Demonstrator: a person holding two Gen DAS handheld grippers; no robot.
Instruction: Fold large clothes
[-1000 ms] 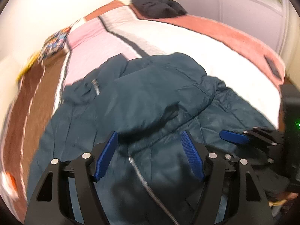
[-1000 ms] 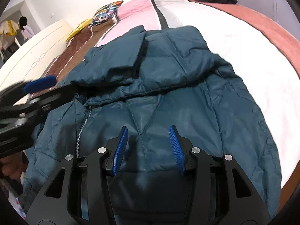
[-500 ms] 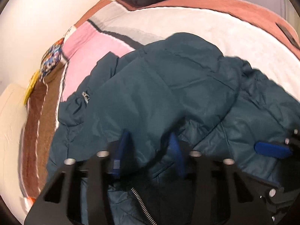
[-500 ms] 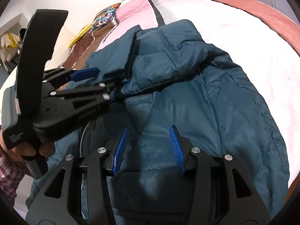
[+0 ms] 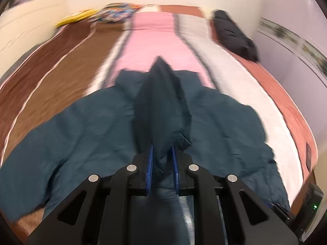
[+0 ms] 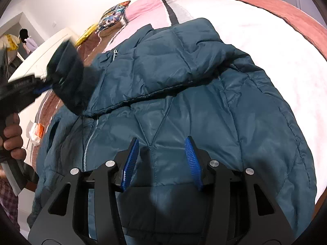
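Teal puffer jacket (image 6: 184, 94) is lying spread over the near end of the bed (image 6: 276, 47), hem hanging at the near edge, top end pointing up the bed twd the pillows (image 5: 114, 14). Long axis is running w/ the length of the bed. Plenty of open bedspread beyond it: pink and white stripes up the middle, brown strip (image 5: 51, 71) along the left edge, rust-red strip along the right edge. A dark garment (image 5: 235, 34) is sitting well apart, far-right corner.

Left hand-held gripper (image 5: 162, 153) is closing narrow, blue pads pinching a raised fold of jacket fabric betw. them, fold standing up in a ridge. Left view is badly blurred. In the right view that gripper is showing at the left edge, a hand (image 6: 12, 138) wrapped on its handle.

Right hand-held gripper (image 6: 161, 159) is sitting abt half open over the jacket's lower panel, by the zipper (image 6: 90, 140); can't tell if the pads are touching cloth, nothing pinched.

Room: white walls, pale headboard, doorway at far left.
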